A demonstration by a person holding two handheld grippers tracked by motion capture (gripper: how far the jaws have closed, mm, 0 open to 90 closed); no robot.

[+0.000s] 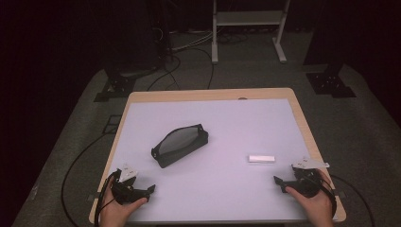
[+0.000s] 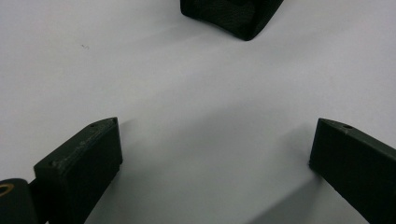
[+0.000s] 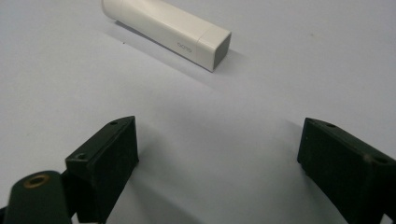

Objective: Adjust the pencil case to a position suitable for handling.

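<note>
Black mesh-topped zip pouch (image 1: 179, 144) at mid white tabletop (image 1: 227, 189), slim white rectangular stick (image 1: 261, 158) right of it; left tongs (image 1: 150, 191) and right tongs (image 1: 278, 181), both spread and empty, likely poised before reaching.

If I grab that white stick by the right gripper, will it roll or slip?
The white stick looks squared off with flat sides, so it will probably stay put rather than roll. Its smooth, hard-looking shell may slip between the pads. It looks rigid, so unlikely to bend.
</note>
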